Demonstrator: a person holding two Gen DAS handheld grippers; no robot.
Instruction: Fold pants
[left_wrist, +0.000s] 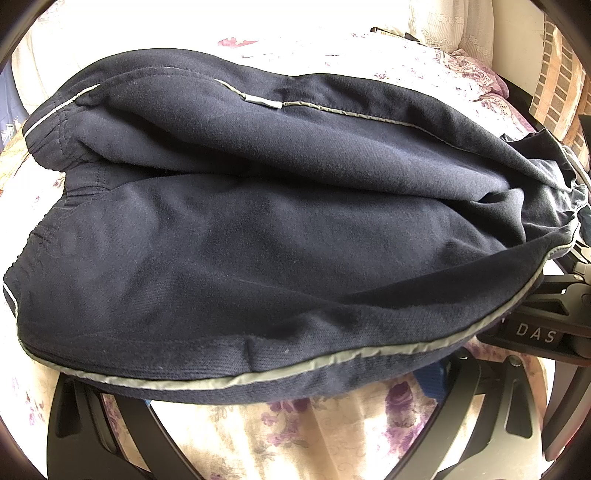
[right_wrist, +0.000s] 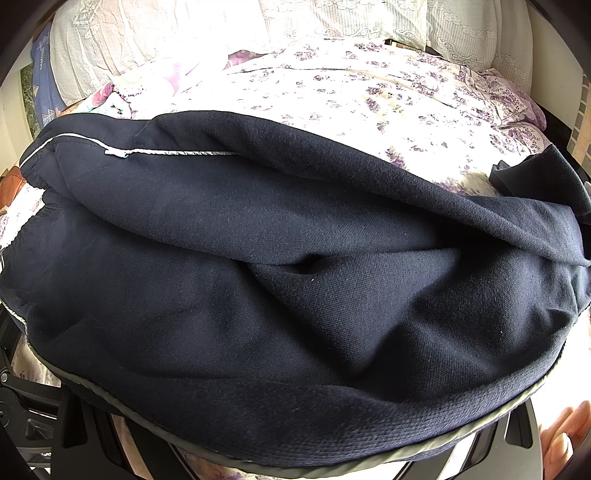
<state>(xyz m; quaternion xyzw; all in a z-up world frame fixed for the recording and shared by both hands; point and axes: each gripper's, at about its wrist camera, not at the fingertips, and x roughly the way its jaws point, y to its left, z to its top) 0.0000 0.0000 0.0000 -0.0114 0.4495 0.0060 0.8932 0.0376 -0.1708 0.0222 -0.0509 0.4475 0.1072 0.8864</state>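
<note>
A bed (left_wrist: 207, 435) covered with a cream sheet printed in purple flowers was seen under everything, with pale lace pillows (right_wrist: 369, 18) banked along its far side. Most of both views was filled by the navy pants (left_wrist: 258, 229), which lay across the sheet folded lengthwise, one leg over the other, the elastic waistband bunched at the left. A grey piping stripe (left_wrist: 295, 369) was traced along the near edge, which overhung both grippers and hid their fingertips.

Of the left gripper (left_wrist: 277, 424) only the black finger arms were shown below the cloth; whether anything was clamped could not be told. The right gripper (right_wrist: 314, 465) was likewise buried under the hem, its state not to be told.

Open sheet was left beyond the far edge of the pants. A bare hand (right_wrist: 565, 435) was glimpsed at the lower right corner.
</note>
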